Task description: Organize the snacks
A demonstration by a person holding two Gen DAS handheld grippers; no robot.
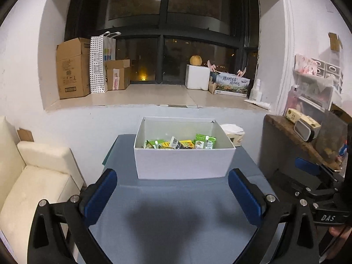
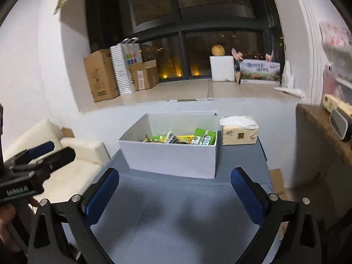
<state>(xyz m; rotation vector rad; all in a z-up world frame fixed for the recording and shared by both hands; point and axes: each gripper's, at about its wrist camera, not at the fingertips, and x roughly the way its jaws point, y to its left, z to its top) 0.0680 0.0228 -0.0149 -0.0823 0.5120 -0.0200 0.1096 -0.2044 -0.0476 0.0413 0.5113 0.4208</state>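
A white open box (image 1: 183,162) stands on the blue-grey table (image 1: 167,215) and holds several green and yellow snack packets (image 1: 180,143). My left gripper (image 1: 172,176) is open and empty, held above the table just in front of the box. In the right wrist view the same box (image 2: 170,158) with the packets (image 2: 182,138) sits ahead. My right gripper (image 2: 175,177) is open and empty in front of it. The left gripper also shows at the left edge of the right wrist view (image 2: 49,151), and the right gripper at the right edge of the left wrist view (image 1: 312,168).
A tissue box (image 2: 239,132) stands on the table right of the white box. A cream armchair (image 1: 33,180) is to the left. A dark side shelf (image 1: 294,136) with small items is to the right. Cardboard boxes (image 1: 72,68) line the window sill behind.
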